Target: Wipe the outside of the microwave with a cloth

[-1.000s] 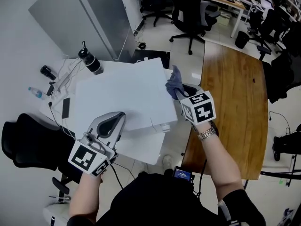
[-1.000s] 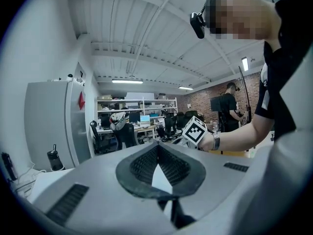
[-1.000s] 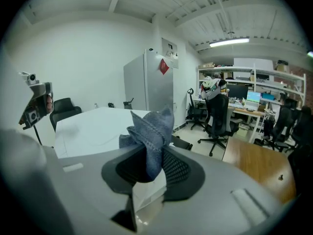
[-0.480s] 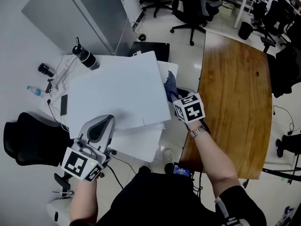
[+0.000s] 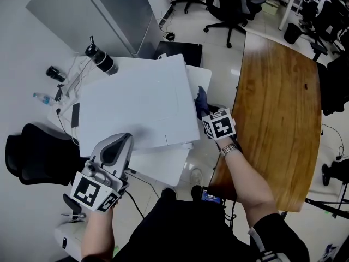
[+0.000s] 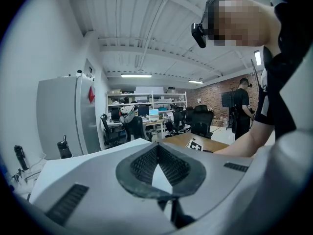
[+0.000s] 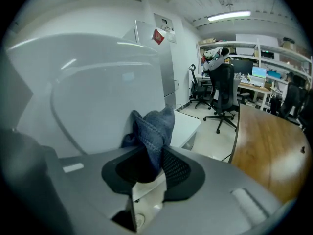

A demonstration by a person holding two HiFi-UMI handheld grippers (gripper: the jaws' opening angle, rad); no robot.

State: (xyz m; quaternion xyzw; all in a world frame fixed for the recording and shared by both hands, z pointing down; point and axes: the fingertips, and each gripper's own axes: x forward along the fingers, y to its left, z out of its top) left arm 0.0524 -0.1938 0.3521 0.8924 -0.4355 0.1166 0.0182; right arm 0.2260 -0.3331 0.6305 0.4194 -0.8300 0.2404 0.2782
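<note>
The white microwave (image 5: 136, 105) stands on a white table, seen from above in the head view; its side wall (image 7: 98, 97) fills the left of the right gripper view. My right gripper (image 5: 206, 113) is shut on a blue cloth (image 7: 149, 131), and the cloth (image 5: 201, 101) lies against the microwave's right side, below its top edge. My left gripper (image 5: 117, 149) rests at the microwave's near left corner, jaws shut with nothing between them (image 6: 157, 156).
A wooden table (image 5: 278, 97) runs along the right. A dark bottle (image 5: 101, 59), a small water bottle (image 5: 42, 98) and cables lie at the white table's far left. Black office chairs (image 5: 229, 4) stand behind, another chair (image 5: 32, 157) at the left. A grey fridge (image 6: 61, 116) stands behind the microwave.
My right gripper has sunk with the cloth from the microwave's top right edge down along its right side. The left gripper has stayed at the near corner.
</note>
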